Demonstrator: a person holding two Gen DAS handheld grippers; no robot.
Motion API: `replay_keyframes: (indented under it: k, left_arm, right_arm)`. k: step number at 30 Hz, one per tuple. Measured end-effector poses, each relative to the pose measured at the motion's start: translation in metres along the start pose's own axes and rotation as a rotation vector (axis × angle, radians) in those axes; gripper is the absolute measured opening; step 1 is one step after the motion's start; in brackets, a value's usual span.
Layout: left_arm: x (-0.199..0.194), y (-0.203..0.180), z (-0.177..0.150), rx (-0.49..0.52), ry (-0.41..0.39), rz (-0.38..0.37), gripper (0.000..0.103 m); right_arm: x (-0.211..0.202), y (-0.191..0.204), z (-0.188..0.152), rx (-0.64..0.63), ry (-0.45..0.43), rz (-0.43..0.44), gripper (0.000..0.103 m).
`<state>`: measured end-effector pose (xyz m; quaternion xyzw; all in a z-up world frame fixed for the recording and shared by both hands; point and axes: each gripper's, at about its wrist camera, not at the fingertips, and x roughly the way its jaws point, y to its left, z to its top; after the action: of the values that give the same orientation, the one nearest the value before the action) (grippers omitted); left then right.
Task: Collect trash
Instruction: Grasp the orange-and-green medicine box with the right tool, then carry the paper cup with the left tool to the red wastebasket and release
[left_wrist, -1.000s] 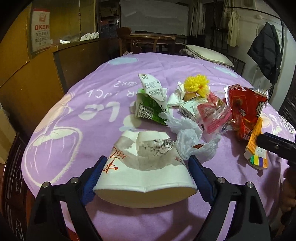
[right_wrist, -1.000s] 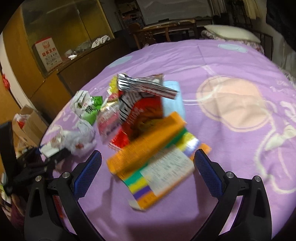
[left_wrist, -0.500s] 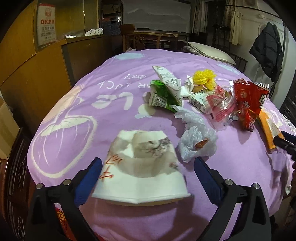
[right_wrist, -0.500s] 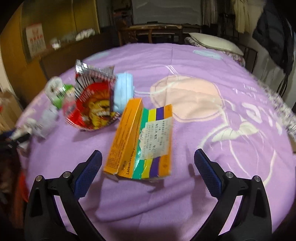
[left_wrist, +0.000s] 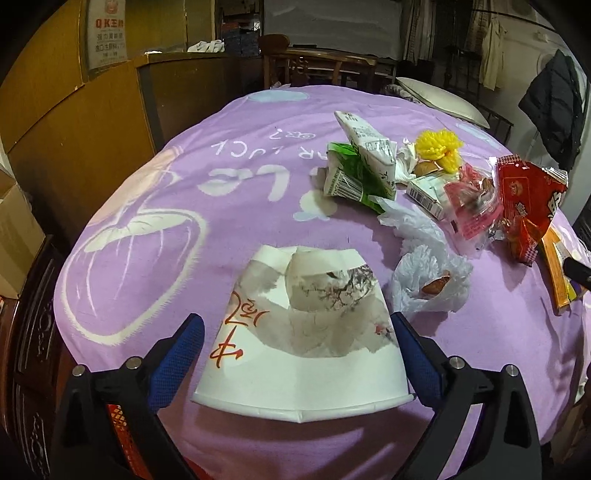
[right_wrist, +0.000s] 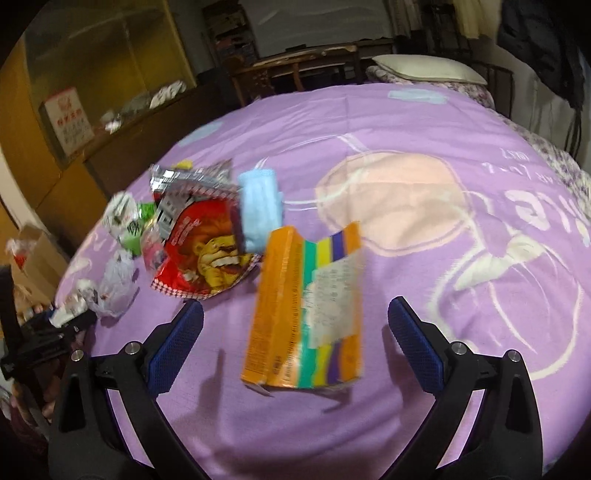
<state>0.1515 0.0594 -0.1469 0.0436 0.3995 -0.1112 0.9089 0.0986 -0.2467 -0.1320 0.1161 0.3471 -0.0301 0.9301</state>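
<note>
The left gripper (left_wrist: 297, 354) is spread wide around a flattened paper cup (left_wrist: 303, 343) with red brush characters, its pads beside the cup without squeezing. The right gripper (right_wrist: 294, 339) is likewise released, a flattened orange carton (right_wrist: 306, 314) with striped colours and a printed label lying between its fingers. At ten o'clock from the carton lies a red lion snack bag (right_wrist: 207, 254); white letters on the purple cloth (left_wrist: 229, 155) are only partly readable.

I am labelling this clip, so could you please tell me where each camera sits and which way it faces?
Left wrist: on the left gripper, looking along its open fingers at a flattened paper cup on the purple cloth.
Right wrist: on the right gripper, open fingers framing an orange box.
Shared: the red snack bag, the box and the cloth.
</note>
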Motion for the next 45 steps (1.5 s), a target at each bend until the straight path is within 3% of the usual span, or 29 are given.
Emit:
replay_keyframes:
  k: [6, 7, 8, 11, 22, 28, 37, 45]
  left_arm:
    - [0.004, 0.001, -0.002, -0.003, 0.002, 0.002, 0.097]
    - [0.003, 0.002, -0.002, -0.005, -0.002, -0.004, 0.096]
    - [0.001, 0.002, -0.002, -0.005, -0.008, -0.013, 0.084]
    - [-0.009, 0.002, 0.001, -0.001, -0.045, -0.022, 0.083]
    - [-0.085, 0.006, 0.015, -0.044, -0.179, -0.052, 0.083]
    - [-0.13, 0.012, 0.007, -0.051, -0.24, -0.017, 0.083]
    - [-0.193, 0.046, -0.034, -0.085, -0.298, 0.083, 0.083]
    - [-0.21, 0.105, -0.08, -0.173, -0.238, 0.167, 0.083]
  right_arm:
    - [0.018, 0.005, -0.007, -0.052, 0.031, -0.103, 0.096]
    - [0.018, 0.001, -0.008, -0.038, 0.025, -0.096, 0.087]
    - [0.016, -0.001, -0.008, -0.028, 0.012, -0.082, 0.055]
    - [0.0, -0.009, -0.001, 0.016, -0.042, 0.0, 0.055]
    - [-0.059, 0.001, 0.019, 0.018, -0.185, 0.083, 0.055]
    - [-0.101, 0.019, 0.022, -0.013, -0.267, 0.147, 0.055]
    - [-0.156, 0.06, 0.004, -0.087, -0.331, 0.276, 0.056]
    - [-0.173, 0.106, -0.011, -0.177, -0.304, 0.372, 0.056]
